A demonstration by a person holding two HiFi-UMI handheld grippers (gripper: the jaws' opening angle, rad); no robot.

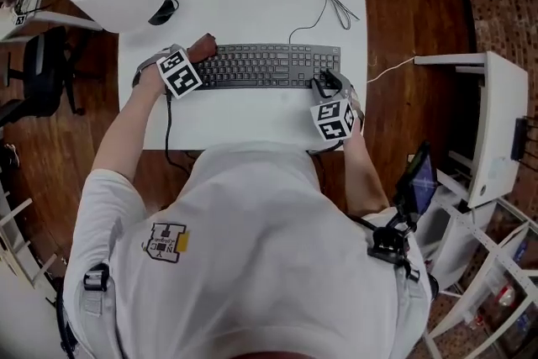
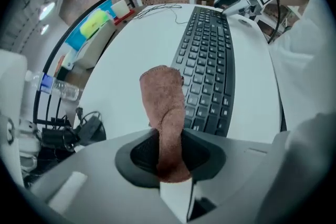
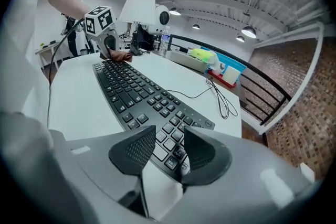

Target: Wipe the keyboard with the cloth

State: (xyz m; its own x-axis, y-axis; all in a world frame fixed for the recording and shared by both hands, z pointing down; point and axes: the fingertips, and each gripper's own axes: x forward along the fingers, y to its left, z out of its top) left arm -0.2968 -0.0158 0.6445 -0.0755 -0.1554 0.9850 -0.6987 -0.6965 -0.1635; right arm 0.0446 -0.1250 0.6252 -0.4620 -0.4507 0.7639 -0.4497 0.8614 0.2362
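My left hand-held gripper (image 2: 170, 153) is clamped on the brown cloth (image 2: 163, 105), and the free end stands up out of the jaws. In the head view this hand-held gripper (image 1: 199, 55) sits at the left end of the keyboard (image 1: 269, 65), with the cloth (image 1: 204, 44) at the keyboard's far left corner. The keyboard lies across the middle of the white table (image 1: 252, 0).

My right hand-held gripper (image 3: 168, 150) has its jaws apart over the keyboard's right end. I cannot tell whether they touch it.

Hazards, as I judge them:
- Only a narrow fold is pinched. Dragging it over raised keys may pull the cloth out.
- The keyboard may slide if the right end is not braced.
- The cable (image 1: 329, 0) lies loose behind the keyboard. A long stroke may snag it.
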